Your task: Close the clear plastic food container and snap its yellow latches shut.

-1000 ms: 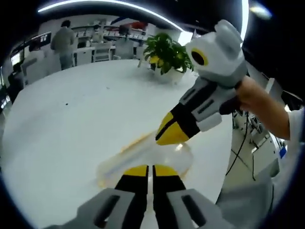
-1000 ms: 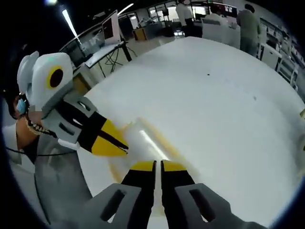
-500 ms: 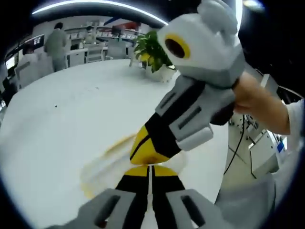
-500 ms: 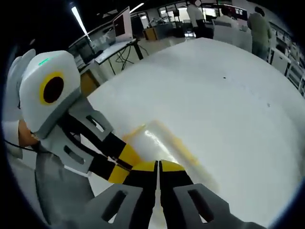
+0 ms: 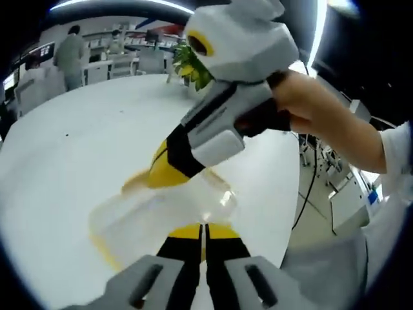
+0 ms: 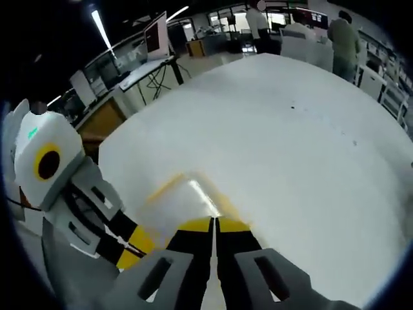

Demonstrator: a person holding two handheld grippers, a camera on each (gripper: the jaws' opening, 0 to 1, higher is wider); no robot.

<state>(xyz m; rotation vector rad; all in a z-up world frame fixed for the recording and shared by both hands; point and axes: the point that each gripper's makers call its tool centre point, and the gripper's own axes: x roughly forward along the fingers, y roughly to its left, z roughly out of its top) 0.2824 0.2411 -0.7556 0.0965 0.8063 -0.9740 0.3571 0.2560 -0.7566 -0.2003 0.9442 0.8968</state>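
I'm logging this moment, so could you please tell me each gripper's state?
Left gripper: shut, nothing visibly between its jaws, at the container.
Right gripper: shut, nothing visibly held.

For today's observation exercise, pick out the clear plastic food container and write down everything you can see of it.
The clear plastic food container is a low, see-through box with yellow latches along its edges, lying flat on the white table. In the left gripper view the right gripper rests its yellow tips on its top at the far edge, and the left gripper, jaws together, sits at its near edge. The right gripper view shows a blurred pale box with yellow trim; latch state is unclear.
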